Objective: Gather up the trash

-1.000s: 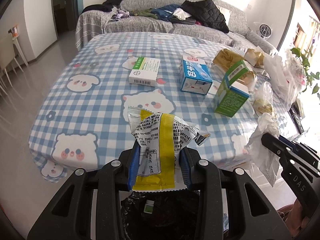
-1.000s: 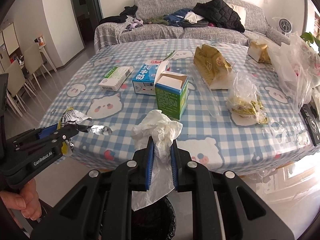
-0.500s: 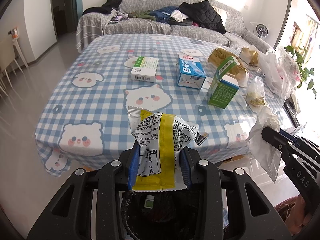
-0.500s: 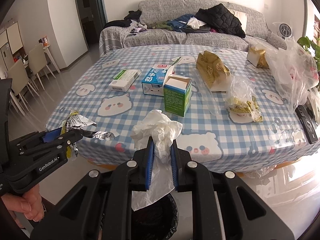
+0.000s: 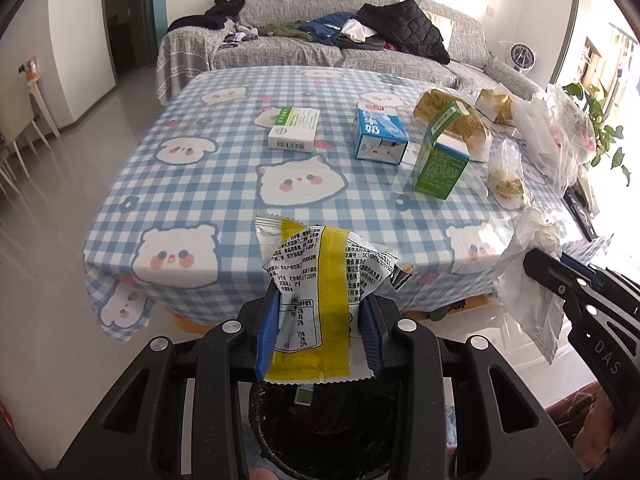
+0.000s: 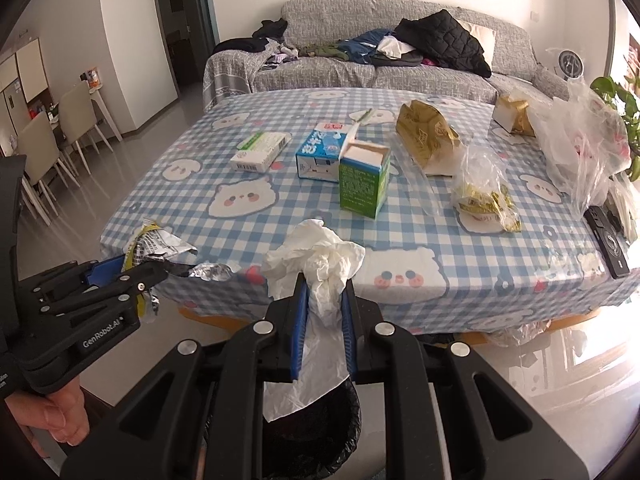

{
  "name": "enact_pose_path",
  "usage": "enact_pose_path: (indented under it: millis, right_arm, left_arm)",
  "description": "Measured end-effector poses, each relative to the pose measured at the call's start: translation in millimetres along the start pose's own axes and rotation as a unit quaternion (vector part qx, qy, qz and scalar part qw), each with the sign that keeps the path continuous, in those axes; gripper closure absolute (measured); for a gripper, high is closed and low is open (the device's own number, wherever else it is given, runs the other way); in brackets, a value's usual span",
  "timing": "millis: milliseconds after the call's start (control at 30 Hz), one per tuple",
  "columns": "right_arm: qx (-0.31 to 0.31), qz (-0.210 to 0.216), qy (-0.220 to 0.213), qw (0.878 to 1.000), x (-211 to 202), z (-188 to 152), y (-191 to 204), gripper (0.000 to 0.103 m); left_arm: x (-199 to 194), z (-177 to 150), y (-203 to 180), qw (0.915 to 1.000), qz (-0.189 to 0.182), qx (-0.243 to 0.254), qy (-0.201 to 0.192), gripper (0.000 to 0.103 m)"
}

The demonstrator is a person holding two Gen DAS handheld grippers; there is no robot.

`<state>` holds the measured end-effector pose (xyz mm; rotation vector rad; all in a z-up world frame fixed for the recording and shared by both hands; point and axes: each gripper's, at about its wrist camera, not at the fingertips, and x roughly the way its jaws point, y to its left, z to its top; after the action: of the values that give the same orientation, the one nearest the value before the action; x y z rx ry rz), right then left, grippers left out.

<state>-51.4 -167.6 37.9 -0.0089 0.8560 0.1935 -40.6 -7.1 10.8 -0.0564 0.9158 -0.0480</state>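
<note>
My left gripper (image 5: 318, 312) is shut on a silver and yellow snack wrapper (image 5: 316, 280); it also shows in the right wrist view (image 6: 156, 248). My right gripper (image 6: 325, 292) is shut on a crumpled white tissue (image 6: 318, 264), which also shows in the left wrist view (image 5: 528, 264). Both grippers hang off the table's near edge, above a black-lined trash bin (image 5: 320, 424), also in the right wrist view (image 6: 316, 432). A piece of trash lies inside the bin (image 5: 303, 395).
On the blue checked tablecloth (image 5: 200, 184) lie a white-green box (image 5: 294, 128), a blue carton (image 5: 378, 136), an open green carton (image 5: 440, 160), gold bags (image 6: 428, 140), clear plastic bags (image 6: 480, 192) and a black device (image 6: 610, 244). A sofa (image 6: 360, 60) stands behind.
Both grippers have pulled back from the table with their trash and now sit farther from its edge, over the bin. Grips unchanged.
</note>
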Motion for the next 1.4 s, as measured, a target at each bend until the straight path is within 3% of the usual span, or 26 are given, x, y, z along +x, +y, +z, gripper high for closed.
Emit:
enact_pose_path:
  millis: [267,367,767,1400]
  right_arm:
    - [0.002,-0.007,0.005,1.000,-7,-22,0,0.088]
    - [0.004,-0.010,0.011,1.000,-7,-33,-1,0.088]
    - [0.005,0.005,0.013,1.000,-14,-71,7,0.088]
    - [-0.005,0.017,0.054,0.998,42,-91,10,0.088]
  left_arm:
    - [-3,-30,7,0.9999,0.005,0.006,0.011,0.069]
    - [-5,-41,12,0.9996,-0.019,-0.003,0.020,0.069]
    - [-11,-88,6,0.9990,-0.031,-0.006,0.032,0.069]
    - [39,-102,7,0.9975,-0.027,-0.006,0.064,0.069]
